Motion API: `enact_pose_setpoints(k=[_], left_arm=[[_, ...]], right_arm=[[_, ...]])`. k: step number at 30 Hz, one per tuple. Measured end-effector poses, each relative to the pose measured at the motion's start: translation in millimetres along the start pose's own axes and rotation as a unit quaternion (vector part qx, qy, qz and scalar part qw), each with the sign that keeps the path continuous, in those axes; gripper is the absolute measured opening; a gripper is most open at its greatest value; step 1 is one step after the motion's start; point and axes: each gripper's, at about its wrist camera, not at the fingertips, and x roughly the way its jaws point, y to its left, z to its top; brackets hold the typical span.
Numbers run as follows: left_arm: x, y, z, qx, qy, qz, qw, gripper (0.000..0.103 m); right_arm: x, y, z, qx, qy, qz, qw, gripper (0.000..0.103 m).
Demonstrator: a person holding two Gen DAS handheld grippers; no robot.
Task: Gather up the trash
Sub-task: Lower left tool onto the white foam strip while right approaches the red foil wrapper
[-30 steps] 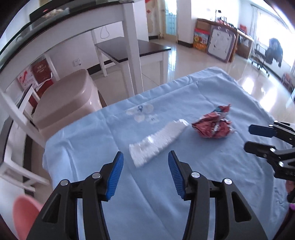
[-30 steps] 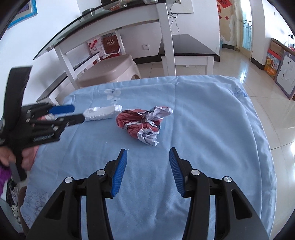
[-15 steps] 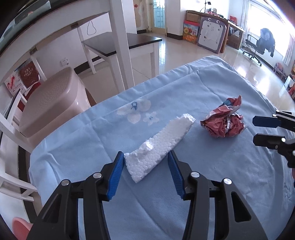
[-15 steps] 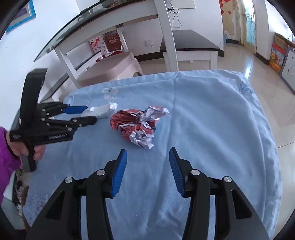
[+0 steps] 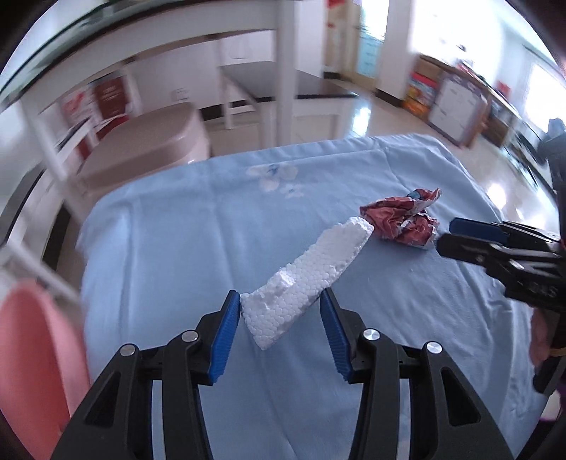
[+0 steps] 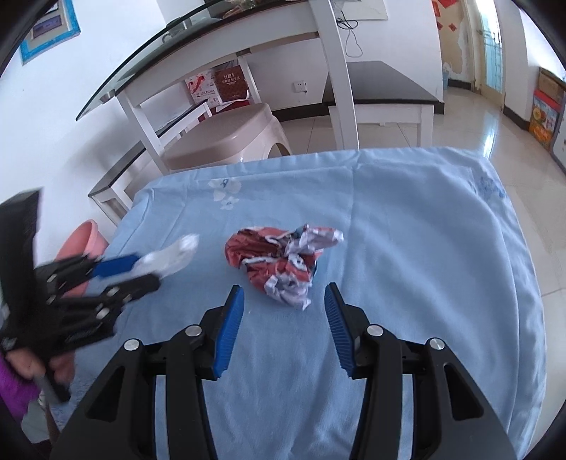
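Bright daylight from windows (image 5: 442,21); glare on floor (image 6: 495,131); left view motion-blurred; fisheye bending, dark corners.

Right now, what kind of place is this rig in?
Looks like a home living or dining room: a glass-topped white table, a beige plastic stool, glossy tiled floor. The trash lies on a table under a blue floral cloth.

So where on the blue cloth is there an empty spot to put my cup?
The right half of the blue cloth, from the crumpled red wrapper to the far right edge, is bare. The back strip past the flower print is free too. It is crowded left of centre: the foam piece, the wrapper and both grippers sit close together.
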Motion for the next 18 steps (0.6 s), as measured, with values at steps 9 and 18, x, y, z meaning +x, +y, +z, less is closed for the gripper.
enact_pose_setpoints(k=[9,18], left_arm=[[-52.9,-14.3,-40.7,-0.070,-0.035,0.037,0.9963,0.046],[-88.3,-6.6,-71.3,-0.113,-0.048,0.063,0.9904,0.046]], right_arm=[[20.6,1.4,7.9,-0.009,0.017,0.006,1.000,0.048],[21.6,0.7,3.7,-0.021,0.009,0.016,1.000,0.042]])
